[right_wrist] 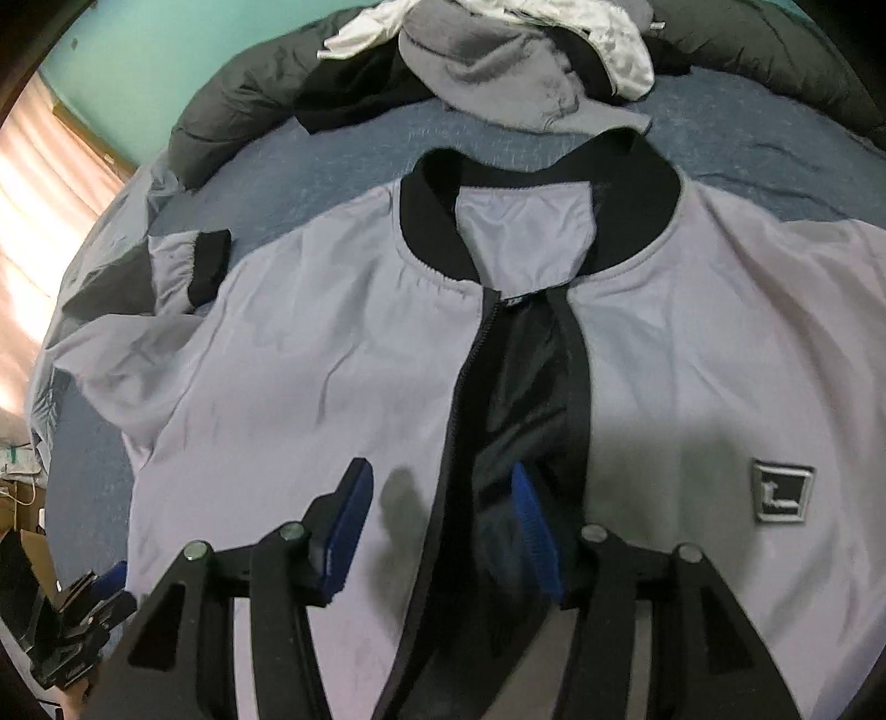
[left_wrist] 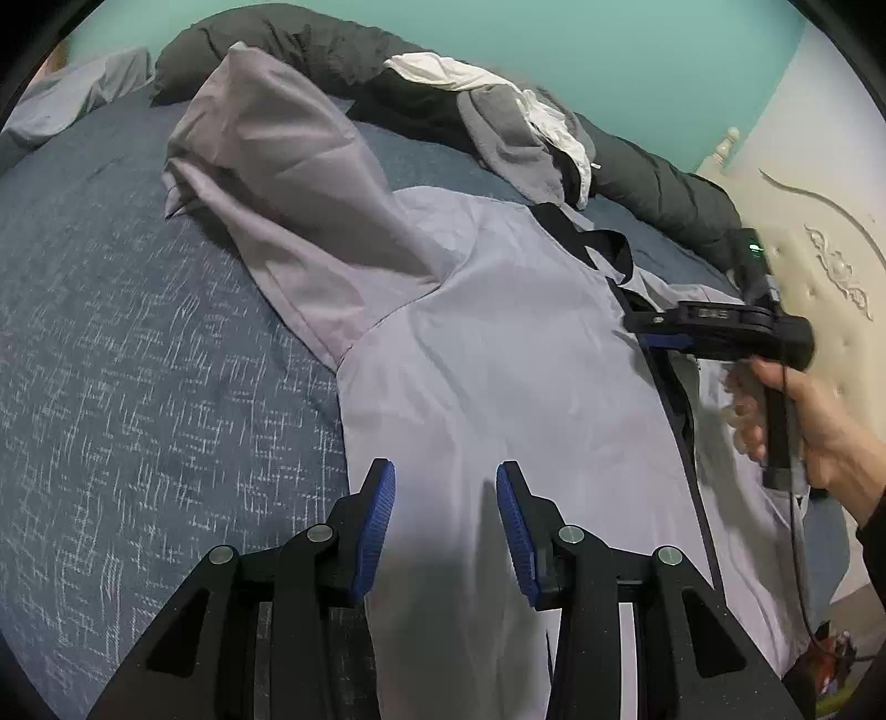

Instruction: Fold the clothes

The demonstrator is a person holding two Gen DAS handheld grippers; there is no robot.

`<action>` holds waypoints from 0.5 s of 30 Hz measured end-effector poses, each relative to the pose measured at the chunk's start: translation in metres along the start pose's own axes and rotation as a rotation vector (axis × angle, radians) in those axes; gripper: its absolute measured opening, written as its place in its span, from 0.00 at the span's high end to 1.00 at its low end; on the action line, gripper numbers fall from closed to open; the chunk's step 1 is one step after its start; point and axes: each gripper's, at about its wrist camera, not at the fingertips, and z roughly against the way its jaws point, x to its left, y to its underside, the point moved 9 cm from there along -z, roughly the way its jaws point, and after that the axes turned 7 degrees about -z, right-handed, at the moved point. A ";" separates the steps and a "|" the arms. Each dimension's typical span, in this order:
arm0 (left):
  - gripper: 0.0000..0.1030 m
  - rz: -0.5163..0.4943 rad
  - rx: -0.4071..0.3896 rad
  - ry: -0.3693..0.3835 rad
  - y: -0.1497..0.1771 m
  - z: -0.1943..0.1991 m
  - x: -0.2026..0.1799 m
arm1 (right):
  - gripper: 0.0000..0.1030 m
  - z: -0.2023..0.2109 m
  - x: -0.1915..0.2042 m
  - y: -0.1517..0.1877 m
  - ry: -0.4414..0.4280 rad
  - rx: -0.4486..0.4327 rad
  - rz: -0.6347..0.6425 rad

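Observation:
A light grey jacket with a black collar lies front up on the bed, its zipper undone and the black lining showing. One sleeve is bunched up toward the far left. My left gripper hovers open over the jacket's lower side panel, nothing between its pads. My right gripper is open over the zipper edge, one finger on each side of it. From the left wrist view, the right gripper is held by a hand near the collar.
The bed has a blue patterned cover. A pile of grey and white clothes rests on a dark rolled duvet behind the jacket. A cream headboard stands at the right, a lit curtain at the left.

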 end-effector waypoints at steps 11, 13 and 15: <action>0.58 0.002 0.015 -0.016 0.004 -0.001 0.011 | 0.98 0.002 0.006 -0.031 0.079 -0.108 0.056; 0.58 0.005 0.025 -0.010 0.006 -0.004 0.011 | 0.98 0.002 0.006 -0.040 0.093 -0.123 0.053; 0.58 0.016 0.033 -0.008 0.011 -0.005 0.014 | 0.98 0.000 0.005 -0.049 0.110 -0.127 0.055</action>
